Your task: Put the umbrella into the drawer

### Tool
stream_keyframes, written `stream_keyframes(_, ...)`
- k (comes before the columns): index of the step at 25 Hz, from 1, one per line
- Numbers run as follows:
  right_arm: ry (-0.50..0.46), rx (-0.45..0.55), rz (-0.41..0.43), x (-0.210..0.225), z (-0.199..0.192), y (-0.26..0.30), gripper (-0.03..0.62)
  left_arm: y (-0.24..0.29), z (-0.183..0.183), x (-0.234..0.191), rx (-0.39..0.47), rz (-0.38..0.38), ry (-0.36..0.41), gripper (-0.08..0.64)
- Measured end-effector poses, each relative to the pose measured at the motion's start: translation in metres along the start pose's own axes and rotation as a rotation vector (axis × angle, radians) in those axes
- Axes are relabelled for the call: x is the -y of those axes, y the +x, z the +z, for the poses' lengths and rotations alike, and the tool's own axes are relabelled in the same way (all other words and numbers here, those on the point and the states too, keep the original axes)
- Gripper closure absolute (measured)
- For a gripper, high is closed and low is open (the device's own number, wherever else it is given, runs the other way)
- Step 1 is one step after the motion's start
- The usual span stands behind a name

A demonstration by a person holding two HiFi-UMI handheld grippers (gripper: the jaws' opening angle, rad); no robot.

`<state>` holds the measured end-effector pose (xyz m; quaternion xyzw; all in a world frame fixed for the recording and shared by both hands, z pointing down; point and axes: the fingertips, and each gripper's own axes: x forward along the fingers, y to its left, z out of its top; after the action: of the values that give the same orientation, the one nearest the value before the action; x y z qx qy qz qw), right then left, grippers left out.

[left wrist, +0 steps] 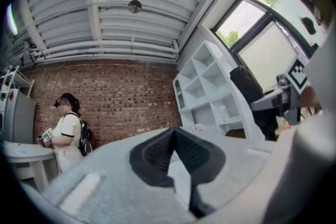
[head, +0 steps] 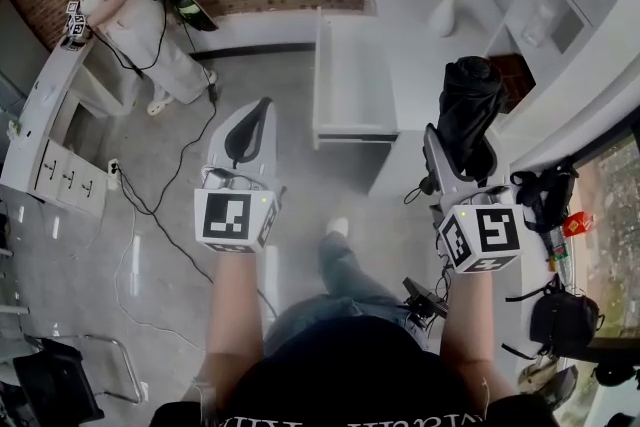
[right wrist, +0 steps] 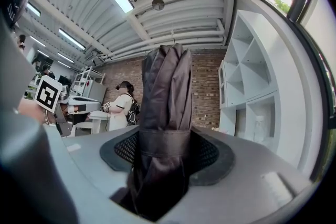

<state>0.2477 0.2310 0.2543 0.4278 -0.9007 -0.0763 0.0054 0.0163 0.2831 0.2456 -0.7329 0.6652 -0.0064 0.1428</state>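
Note:
A folded black umbrella [head: 472, 110] stands upright between the jaws of my right gripper [head: 447, 147], which is shut on it. In the right gripper view the umbrella [right wrist: 165, 86] rises straight up out of the right gripper [right wrist: 164, 153], its strap wrapped round it at the pads. The white drawer [head: 350, 85] stands pulled out of a white cabinet ahead, and its inside looks bare. My left gripper [head: 262, 107] is held out over the floor left of the drawer. In the left gripper view the left gripper [left wrist: 173, 132] has its tips together with nothing between them.
A person [head: 125, 5] stands at a white desk [head: 45, 115] at the far left. Cables [head: 150, 205] run across the grey floor. White shelving [head: 540, 5] and a vase [head: 445, 10] stand at the right, with bags [head: 560, 315] below. A chair [head: 60, 385] sits at lower left.

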Motion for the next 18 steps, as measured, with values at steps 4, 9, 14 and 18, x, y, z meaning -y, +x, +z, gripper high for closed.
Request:
stream_keyframes(4, -0.011, -0.002, 0.011, 0.007, -0.004, 0.033, 0.339, 0.030, -0.008, -0.016, -0.006, 0.012, 0.006, 0.560)
stream_keyframes(9, -0.004, -0.005, 0.015, 0.018, -0.005, 0.076, 0.339, 0.069, -0.019, -0.038, -0.024, 0.018, 0.006, 0.561)
stream_keyframes(14, -0.018, -0.021, 0.021, 0.031, -0.013, 0.128, 0.339, 0.115, -0.035, -0.060, -0.041, 0.013, 0.006, 0.561)
stream_keyframes(18, -0.018, -0.025, 0.029, 0.041, -0.015, 0.171, 0.337, 0.158, -0.045, -0.076, -0.048, -0.010, 0.001, 0.561)
